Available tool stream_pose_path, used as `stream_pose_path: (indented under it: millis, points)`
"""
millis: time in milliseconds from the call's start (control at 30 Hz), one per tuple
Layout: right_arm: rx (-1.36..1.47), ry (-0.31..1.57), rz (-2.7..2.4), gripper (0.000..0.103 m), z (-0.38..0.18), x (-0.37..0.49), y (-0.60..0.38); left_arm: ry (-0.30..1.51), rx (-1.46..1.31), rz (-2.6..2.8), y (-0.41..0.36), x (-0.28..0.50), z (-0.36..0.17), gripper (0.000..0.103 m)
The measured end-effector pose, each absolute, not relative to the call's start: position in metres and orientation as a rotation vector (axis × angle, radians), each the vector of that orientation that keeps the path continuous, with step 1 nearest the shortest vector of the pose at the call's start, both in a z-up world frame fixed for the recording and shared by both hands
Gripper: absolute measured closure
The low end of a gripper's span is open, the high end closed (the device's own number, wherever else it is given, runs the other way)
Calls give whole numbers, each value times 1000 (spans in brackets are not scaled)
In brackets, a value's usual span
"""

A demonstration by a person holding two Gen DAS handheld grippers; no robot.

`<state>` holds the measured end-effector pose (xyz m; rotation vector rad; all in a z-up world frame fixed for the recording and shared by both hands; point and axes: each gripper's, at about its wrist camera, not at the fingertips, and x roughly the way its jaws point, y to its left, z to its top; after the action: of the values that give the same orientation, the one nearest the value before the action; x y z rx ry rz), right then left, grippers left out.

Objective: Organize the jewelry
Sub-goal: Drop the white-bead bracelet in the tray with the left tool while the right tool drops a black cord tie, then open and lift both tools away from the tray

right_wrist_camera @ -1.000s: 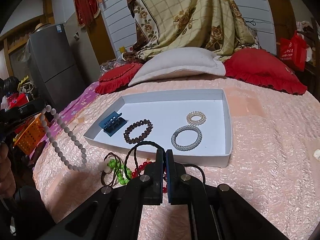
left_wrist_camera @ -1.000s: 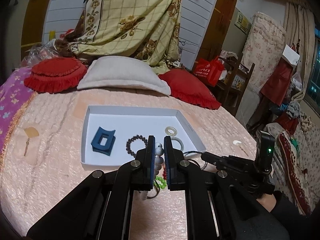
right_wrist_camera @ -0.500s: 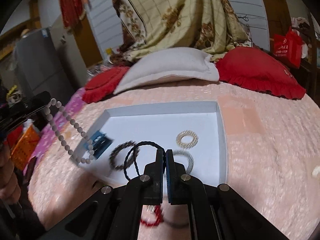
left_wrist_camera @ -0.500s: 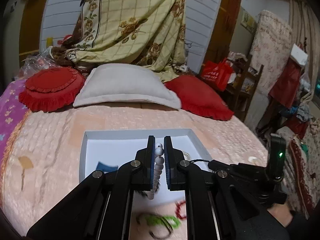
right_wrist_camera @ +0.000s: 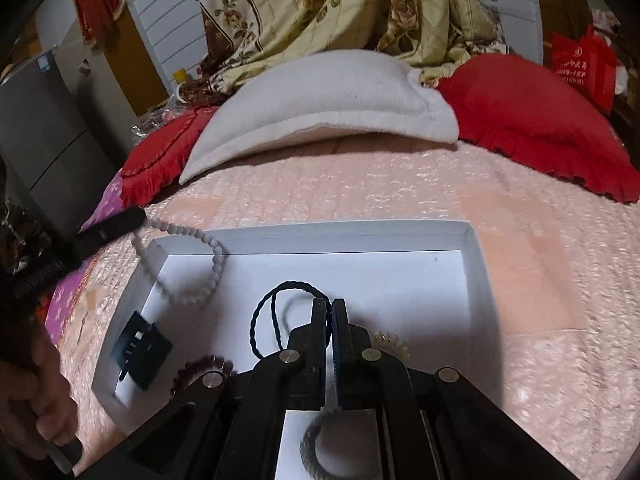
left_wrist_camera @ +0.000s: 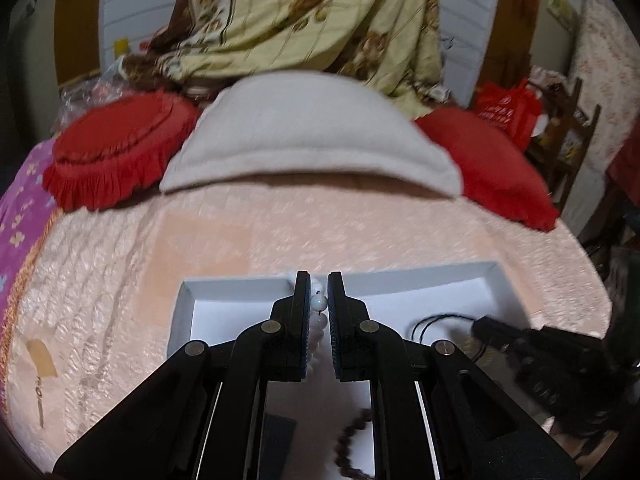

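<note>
My left gripper (left_wrist_camera: 319, 286) is shut on a white bead necklace (left_wrist_camera: 319, 303) and holds it over the white tray (left_wrist_camera: 432, 276); in the right wrist view the necklace (right_wrist_camera: 214, 268) hangs over the tray's far left corner (right_wrist_camera: 160, 246). My right gripper (right_wrist_camera: 329, 306) is shut on a black braided hair tie (right_wrist_camera: 276, 312) above the tray's middle. In the tray lie a blue hair clip (right_wrist_camera: 140, 350), a dark bead bracelet (right_wrist_camera: 200, 366), a pearl ring (right_wrist_camera: 386, 338) and a silver bangle (right_wrist_camera: 316, 436), partly hidden by the gripper.
The tray sits on a pink quilted bedspread (right_wrist_camera: 520, 240). A white pillow (left_wrist_camera: 304, 136) and red cushions (left_wrist_camera: 116, 148) lie at the head of the bed. The right gripper shows at the lower right of the left wrist view (left_wrist_camera: 532, 344).
Both grippers have moved forward over the tray with their loads. The necklace now hangs above the tray's left side, and the loose jewelry on the bedspread has dropped out of view.
</note>
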<state>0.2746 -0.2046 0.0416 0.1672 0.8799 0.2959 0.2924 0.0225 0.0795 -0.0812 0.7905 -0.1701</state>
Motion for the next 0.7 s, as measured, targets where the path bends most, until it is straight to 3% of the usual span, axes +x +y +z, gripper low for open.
stream_pose_path:
  millis: [533,600,667,700]
  points:
    - [170,971,288,100,16,297,-187,870,-139,-54,68,302,44,95]
    - [183,975,289,98,15,297,-188,884,-151,-40,71,301,40,81]
    - [193,978,283,89,14,297,-191,886,-173,-42,74,301,40,66]
    - [200,976,284,71,15,296,-192,876,-176,-39,75,300,41,61]
